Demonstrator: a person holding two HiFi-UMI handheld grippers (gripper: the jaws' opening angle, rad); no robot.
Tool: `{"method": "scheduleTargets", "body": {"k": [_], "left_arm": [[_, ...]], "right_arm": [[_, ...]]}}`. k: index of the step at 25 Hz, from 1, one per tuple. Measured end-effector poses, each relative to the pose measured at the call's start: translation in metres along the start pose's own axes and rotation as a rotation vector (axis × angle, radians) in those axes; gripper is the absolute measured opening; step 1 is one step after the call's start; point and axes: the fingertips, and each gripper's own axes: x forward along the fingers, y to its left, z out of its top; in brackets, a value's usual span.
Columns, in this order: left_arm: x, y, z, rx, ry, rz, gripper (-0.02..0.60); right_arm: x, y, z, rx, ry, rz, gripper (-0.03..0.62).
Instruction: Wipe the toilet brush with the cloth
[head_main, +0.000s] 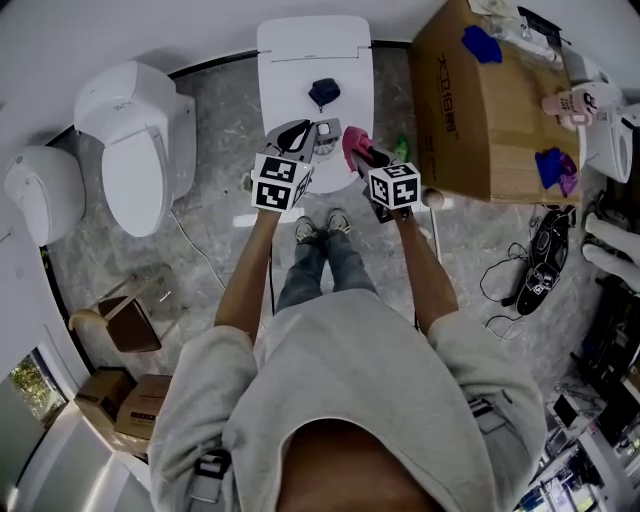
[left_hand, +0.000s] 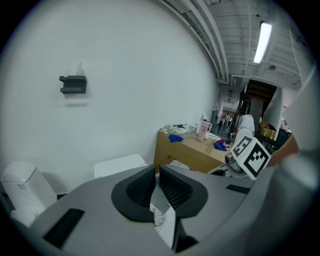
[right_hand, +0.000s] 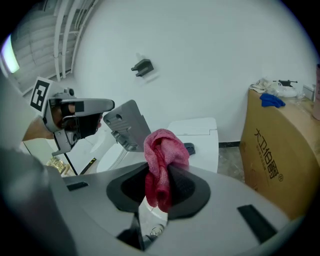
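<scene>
My right gripper (head_main: 360, 152) (right_hand: 160, 186) is shut on a bunched pink cloth (right_hand: 163, 150) (head_main: 351, 146), which sticks up out of its jaws. Just left of it, my left gripper (head_main: 308, 133) (left_hand: 156, 178) hangs at the same height with its jaws nearly together and nothing between them; it also shows in the right gripper view (right_hand: 127, 127). Both hover over the front of a white toilet (head_main: 315, 55) (right_hand: 197, 135) with its lid down. A small dark blue object (head_main: 323, 92) (right_hand: 189, 148), possibly the toilet brush, lies on the lid beyond the grippers.
A large cardboard box (head_main: 480, 110) stands right of the toilet, with blue rags and a pink cup (head_main: 572, 102) on top. A second toilet (head_main: 135, 150) stands to the left. Cables (head_main: 540, 262) lie on the floor at right. Small boxes (head_main: 135, 405) sit at lower left.
</scene>
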Motion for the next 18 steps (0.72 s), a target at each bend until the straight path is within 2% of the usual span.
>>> {"method": "scheduleTargets", "body": {"k": [5,18], "left_arm": [[-0.004,0.000,-0.002,0.016,0.006,0.020,0.023],[-0.053,0.008,-0.002,-0.030,-0.061,0.094,0.021]], "right_arm": [[-0.021,0.001,0.016,-0.017,-0.069,-0.033,0.101],[-0.074,0.018,0.050,-0.063,-0.224,-0.091,0.101]]}}
